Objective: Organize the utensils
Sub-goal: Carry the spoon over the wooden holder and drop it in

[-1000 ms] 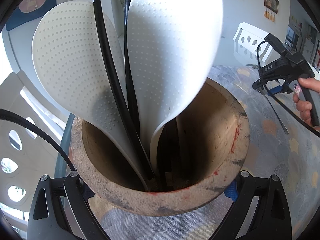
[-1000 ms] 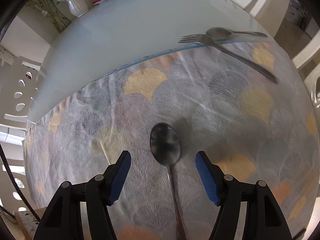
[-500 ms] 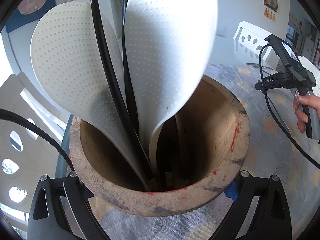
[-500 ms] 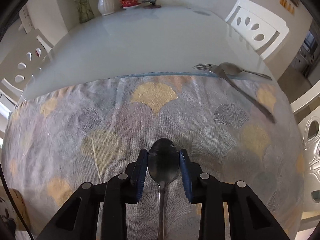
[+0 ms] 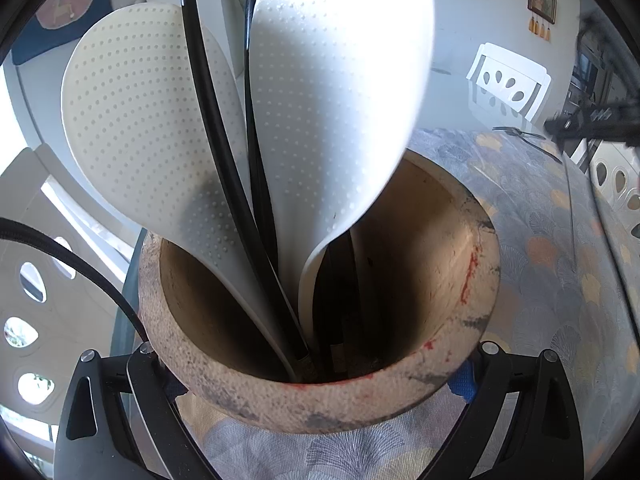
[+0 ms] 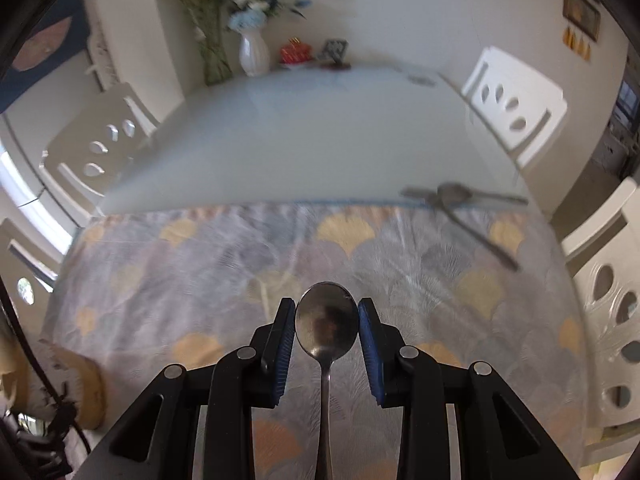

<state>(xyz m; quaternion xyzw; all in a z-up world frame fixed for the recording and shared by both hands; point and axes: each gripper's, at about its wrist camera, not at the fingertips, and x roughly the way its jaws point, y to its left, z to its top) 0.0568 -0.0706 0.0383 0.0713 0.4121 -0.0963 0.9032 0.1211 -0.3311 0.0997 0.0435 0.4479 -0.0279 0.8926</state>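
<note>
My left gripper (image 5: 316, 352) is closed around a worn clay pot (image 5: 476, 280), one finger on each side and a blue pad against its right wall. Two white dotted rice paddles (image 5: 132, 120) (image 5: 340, 80) and black handles (image 5: 224, 168) stand in the pot. My right gripper (image 6: 326, 308) has just been closing and is now shut on the bowl of a steel spoon (image 6: 326, 330), held off the cloth with its handle running back under the camera. A fork (image 6: 468, 220) and another spoon (image 6: 454, 193) lie crossed at the cloth's far right.
A fan-patterned cloth (image 6: 200, 260) covers the near half of a pale glass table (image 6: 300, 140). A white vase with flowers (image 6: 254, 56) and a red dish (image 6: 295, 52) stand at the far end. White chairs (image 6: 516, 112) (image 6: 100, 148) flank the table.
The right gripper closed on the spoon's bowl and rose from the cloth with it, tilting up so more of the room shows. The left gripper and pot have not moved.
</note>
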